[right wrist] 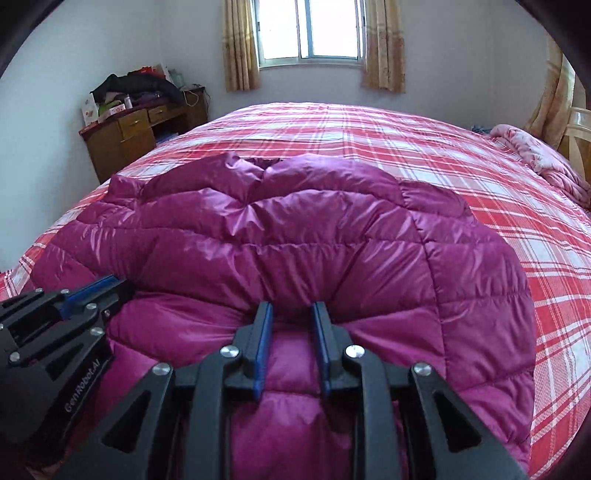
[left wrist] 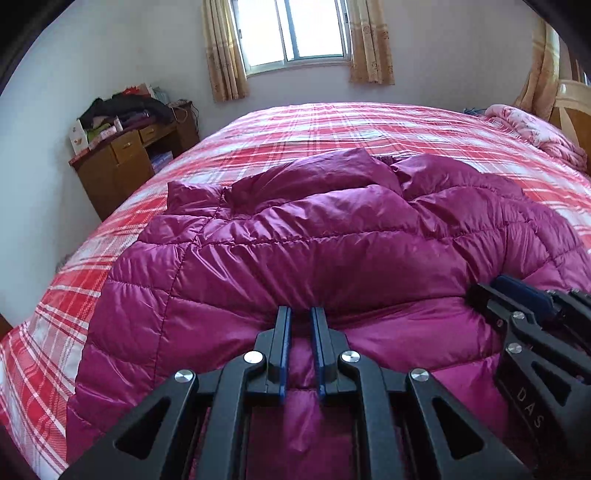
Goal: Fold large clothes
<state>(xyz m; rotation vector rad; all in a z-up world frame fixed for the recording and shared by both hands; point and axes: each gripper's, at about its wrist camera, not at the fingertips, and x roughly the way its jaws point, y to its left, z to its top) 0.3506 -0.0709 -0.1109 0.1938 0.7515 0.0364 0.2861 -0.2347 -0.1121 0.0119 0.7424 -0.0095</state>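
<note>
wooden desk (left wrist: 125, 155), pink blanket (left wrist: 535, 133), curtained window (left wrist: 295, 33)

"DAS" is printed on the right claw (left wrist: 480, 295), "GenRobot.AI" on the left claw (right wrist: 110, 284).

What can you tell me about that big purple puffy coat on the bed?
The puffy coat is a shiny magenta down garment, quilted in stitched panels, of slick, nylon-like fabric. It lies spread and rumpled on the red plaid bedspread, its near edge lifted and rolled toward the far side, so a fold is under way. The left tongs and right tongs each pinch a bunch of that near edge, side by side.
</note>
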